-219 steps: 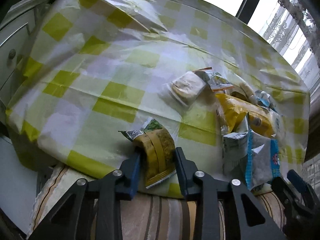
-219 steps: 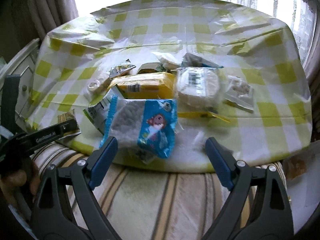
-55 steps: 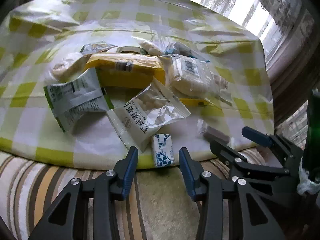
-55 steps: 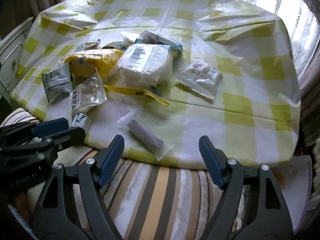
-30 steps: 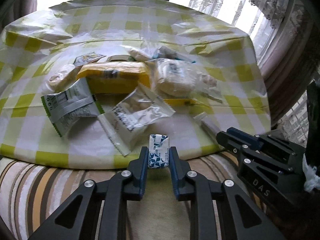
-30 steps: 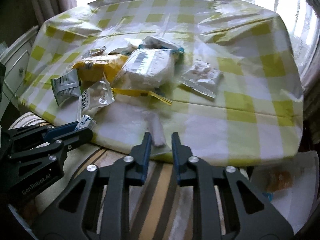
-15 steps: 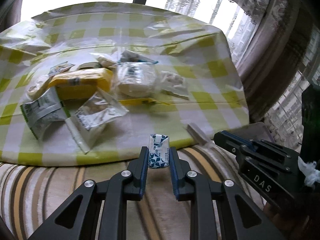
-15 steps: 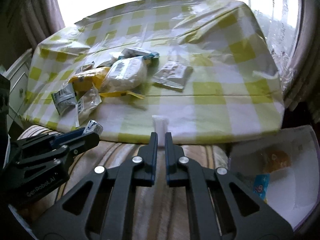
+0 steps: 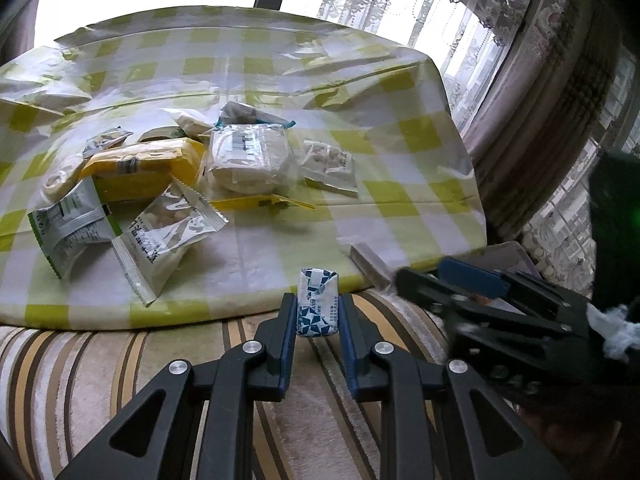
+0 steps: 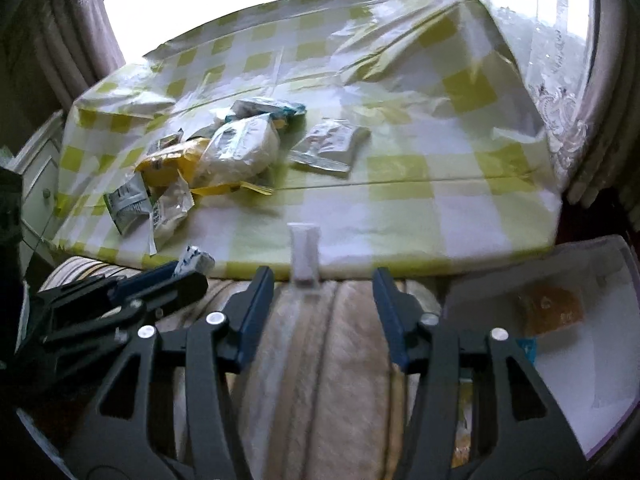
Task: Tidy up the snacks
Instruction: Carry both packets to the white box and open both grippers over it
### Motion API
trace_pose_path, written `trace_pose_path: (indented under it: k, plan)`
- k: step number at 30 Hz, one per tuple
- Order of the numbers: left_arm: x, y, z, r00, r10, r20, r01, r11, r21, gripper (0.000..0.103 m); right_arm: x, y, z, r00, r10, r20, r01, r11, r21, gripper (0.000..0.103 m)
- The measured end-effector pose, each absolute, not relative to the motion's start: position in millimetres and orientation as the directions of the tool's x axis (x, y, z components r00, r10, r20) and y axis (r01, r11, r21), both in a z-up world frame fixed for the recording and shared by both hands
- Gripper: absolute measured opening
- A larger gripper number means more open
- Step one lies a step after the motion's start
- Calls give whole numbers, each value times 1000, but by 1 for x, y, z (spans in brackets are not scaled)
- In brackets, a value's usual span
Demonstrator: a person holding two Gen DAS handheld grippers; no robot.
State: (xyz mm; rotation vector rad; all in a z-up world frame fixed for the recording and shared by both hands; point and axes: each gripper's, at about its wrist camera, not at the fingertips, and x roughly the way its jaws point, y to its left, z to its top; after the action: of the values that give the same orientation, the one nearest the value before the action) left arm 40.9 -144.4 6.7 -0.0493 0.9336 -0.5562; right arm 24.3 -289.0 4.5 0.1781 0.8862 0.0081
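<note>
Now the left gripper [image 9: 318, 316] has its jaws clamped on the blue-and-white candy [image 9: 317, 307], off the counter [image 10: 460, 184]. The right gripper [image 10: 320, 312] is opening around the clear-wrapped stick [image 10: 305, 254]; carry both over the white bin [image 10: 600, 360].

The tablecloth [image 9: 400, 184] is checked yellow-green and white; the small packet [image 9: 317, 307] is white with blue triangles; one big pack [image 9: 140, 168] is yellow; the cushion [image 9: 80, 368] is striped cream, brown and gold.
</note>
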Motion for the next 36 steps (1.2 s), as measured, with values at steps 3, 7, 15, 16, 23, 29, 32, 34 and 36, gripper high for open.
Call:
trace_pose_path:
  k: [3, 7, 15, 16, 23, 29, 32, 34, 36]
  plan:
    - [43, -142, 5, 463, -474, -749, 420, 861, -285, 21, 40, -276, 1, 610, 67, -790, 35, 993, 111, 49]
    - [43, -142, 5, 463, -473, -749, 421, 861, -284, 21, 59, -270, -19, 531, 77, -844, 17, 995, 102, 30]
    - [39, -152, 10, 454, -488, -746, 446, 849, -284, 21, 36, -284, -5, 602, 56, -796, 58, 992, 114, 27]
    - [37, -158, 11, 447, -499, -743, 461, 840, -286, 21, 31, -289, -2, 612, 50, -789, 71, 990, 118, 27]
    - [18, -201, 21, 403, -551, -731, 558, 781, -282, 21, -18, -344, 9, 642, -26, -766, 205, 969, 140, 27]
    - [-1, -238, 27, 352, -586, -730, 632, 724, -277, 21, -47, -378, 5, 631, -82, -771, 295, 945, 142, 27]
    - [-9, -252, 27, 323, -602, -730, 661, 695, -281, 21, -60, -392, 5, 625, -111, -773, 329, 935, 132, 27]
    - [-15, -260, 27, 290, -622, -727, 682, 667, -299, 21, -65, -400, 4, 620, -123, -775, 349, 928, 132, 27]
    - [-18, -265, 26, 259, -639, -724, 696, 643, -319, 24, -69, -406, 2, 609, -136, -781, 370, 920, 128, 27]
